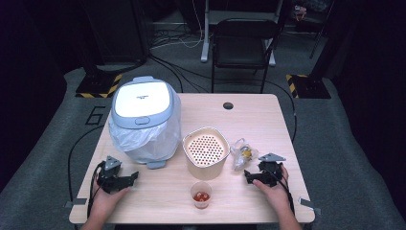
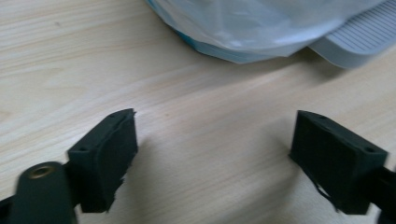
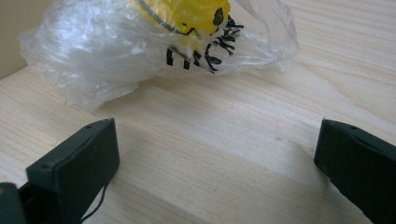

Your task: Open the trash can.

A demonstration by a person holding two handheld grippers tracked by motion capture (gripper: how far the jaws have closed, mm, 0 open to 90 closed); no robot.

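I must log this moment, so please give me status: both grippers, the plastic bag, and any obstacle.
Left gripper open, empty, near the bin. Right gripper open, empty. Plastic bag lies on the table just ahead of the right fingers, untouched. Path clear.

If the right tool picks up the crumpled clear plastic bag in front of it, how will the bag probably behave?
The plastic bag looks thin and crumpled, so it is probably floppy and would sag. It seems light, though the yellow item inside may swing or shift. The smooth film could slip between the pads.

Table (image 1: 158, 191) lit from overhead; room beyond at 12 o'clock dark. Soft shadows. Gripper views slightly blurred at the near jaws.
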